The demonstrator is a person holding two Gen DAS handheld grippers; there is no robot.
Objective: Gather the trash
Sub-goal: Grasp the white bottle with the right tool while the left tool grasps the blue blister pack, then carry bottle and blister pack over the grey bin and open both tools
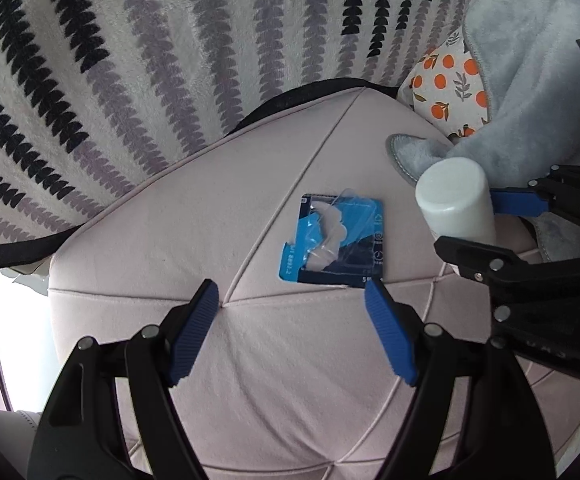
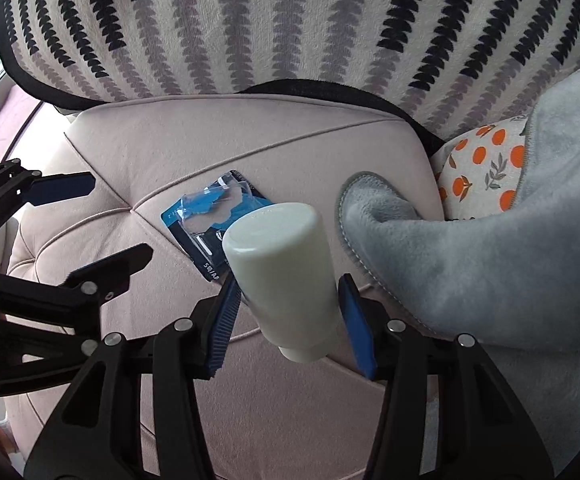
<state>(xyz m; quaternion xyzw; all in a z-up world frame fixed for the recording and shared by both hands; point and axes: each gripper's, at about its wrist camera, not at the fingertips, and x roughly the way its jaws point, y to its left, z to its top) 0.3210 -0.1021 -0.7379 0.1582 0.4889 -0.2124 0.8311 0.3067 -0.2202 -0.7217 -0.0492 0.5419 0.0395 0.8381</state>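
1. The right gripper point(image 2: 287, 300) has a white plastic bottle point(image 2: 279, 276) between its blue pads. The left pad lies against the bottle's side and the right pad sits at its other side, so I judge the bottle gripped, with the jaws about half open around its width. The bottle is tilted, its flat base toward the camera and its cap end down near the fingers.

2. The left gripper point(image 1: 292, 300) is wide open and holds nothing. Its tips hang just above the seat, one to each side of the near edge of a blue blister pack point(image 1: 336, 240).

3. That blister pack, torn open with its clear plastic front curled up, lies flat on the pink cushion point(image 1: 273, 380), close to where the stitched seams meet. It touches neither gripper.

4. Just beside the bottle, a grey fleece blanket point(image 2: 470, 264) spills over the cushion's right side, with an orange-print pillow point(image 2: 486, 164) tucked behind it. A striped backrest point(image 1: 169, 40) rises beyond.

5. Step in hand, as I read it: one piece of trash is already picked up on the right, and the left is lining up for the second.

6. The next move calls for lowering the left fingers until they straddle the pack's raised plastic. A flat card on soft upholstery is awkward, so pinching the curled clear flap looks easier than the card edge.

7. No bin is in view.
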